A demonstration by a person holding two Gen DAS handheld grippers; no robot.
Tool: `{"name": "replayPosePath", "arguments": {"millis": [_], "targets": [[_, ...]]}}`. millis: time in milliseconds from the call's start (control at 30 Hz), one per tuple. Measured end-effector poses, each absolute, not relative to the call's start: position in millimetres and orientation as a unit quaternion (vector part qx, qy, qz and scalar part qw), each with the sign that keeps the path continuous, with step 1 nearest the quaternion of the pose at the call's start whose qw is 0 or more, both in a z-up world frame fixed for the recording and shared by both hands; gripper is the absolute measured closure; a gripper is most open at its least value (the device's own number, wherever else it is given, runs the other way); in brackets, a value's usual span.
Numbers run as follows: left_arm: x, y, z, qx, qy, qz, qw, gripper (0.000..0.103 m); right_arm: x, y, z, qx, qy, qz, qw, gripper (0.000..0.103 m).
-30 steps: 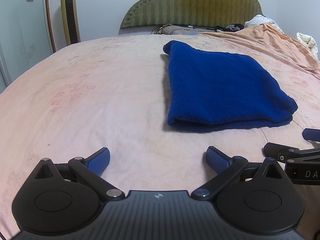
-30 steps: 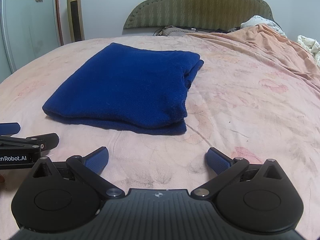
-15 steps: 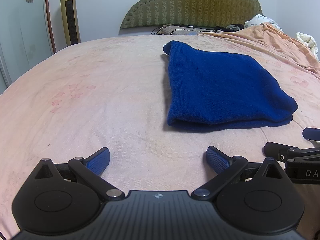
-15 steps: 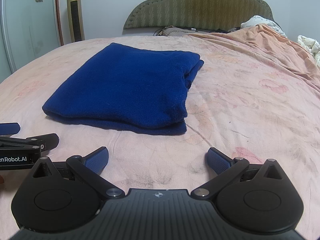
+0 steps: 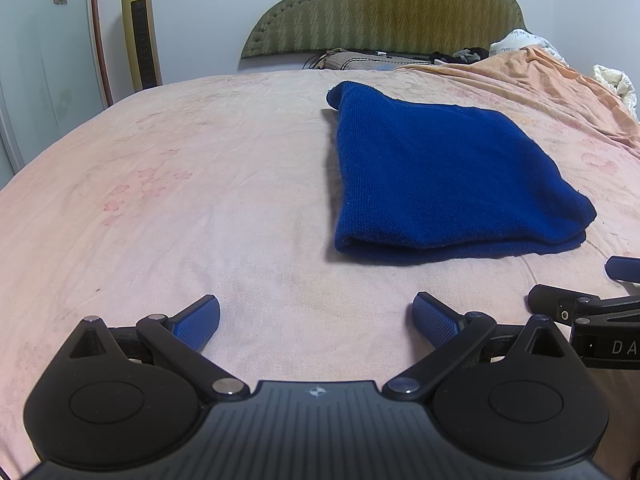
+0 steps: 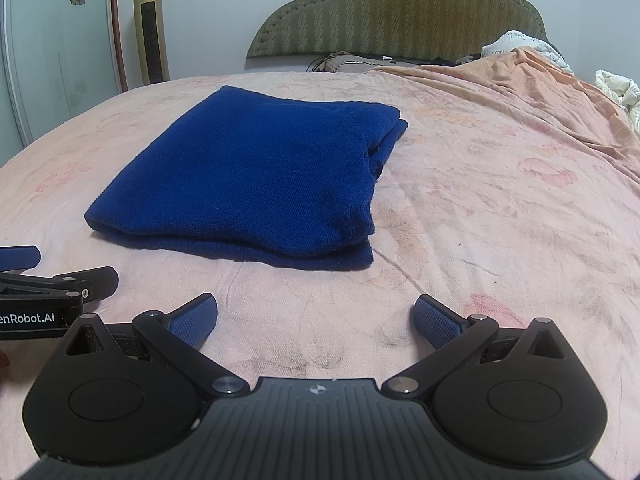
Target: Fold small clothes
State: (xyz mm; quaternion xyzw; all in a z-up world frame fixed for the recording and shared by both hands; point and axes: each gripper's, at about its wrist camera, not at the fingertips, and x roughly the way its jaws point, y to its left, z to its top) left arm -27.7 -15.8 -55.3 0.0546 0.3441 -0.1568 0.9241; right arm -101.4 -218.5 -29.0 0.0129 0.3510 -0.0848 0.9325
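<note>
- The blue knit garment (image 5: pixel 444 176) lies folded into a thick, flat rectangle, layered edges showing at its near end.
- Its long axis runs away from the claws toward the headboard (image 5: pixel 384 8).
- It rests on the pink bed sheet (image 5: pixel 180 184), ahead and right of the left claw (image 5: pixel 316 316), ahead and left of the right claw (image 6: pixel 316 316).
- Both claws are spread wide, holding nothing, apart from the garment.

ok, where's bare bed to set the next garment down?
Bare sheet left of the folded blue garment, out to the bed's left edge, and right of it up to the orange blanket. A free strip lies between it and both open tongs, left and right. The headboard end is cluttered.
</note>
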Motion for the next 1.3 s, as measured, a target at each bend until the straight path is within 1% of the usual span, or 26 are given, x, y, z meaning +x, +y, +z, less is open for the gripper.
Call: {"name": "replayPosePath", "arguments": {"millis": [1300], "targets": [[-28.0,-16.3,-54.6,0.055,0.344,-0.157,0.924,0.0,-101.2,-216.8,-29.6,0.01,0.352,-0.086,0.932,0.0]]}}
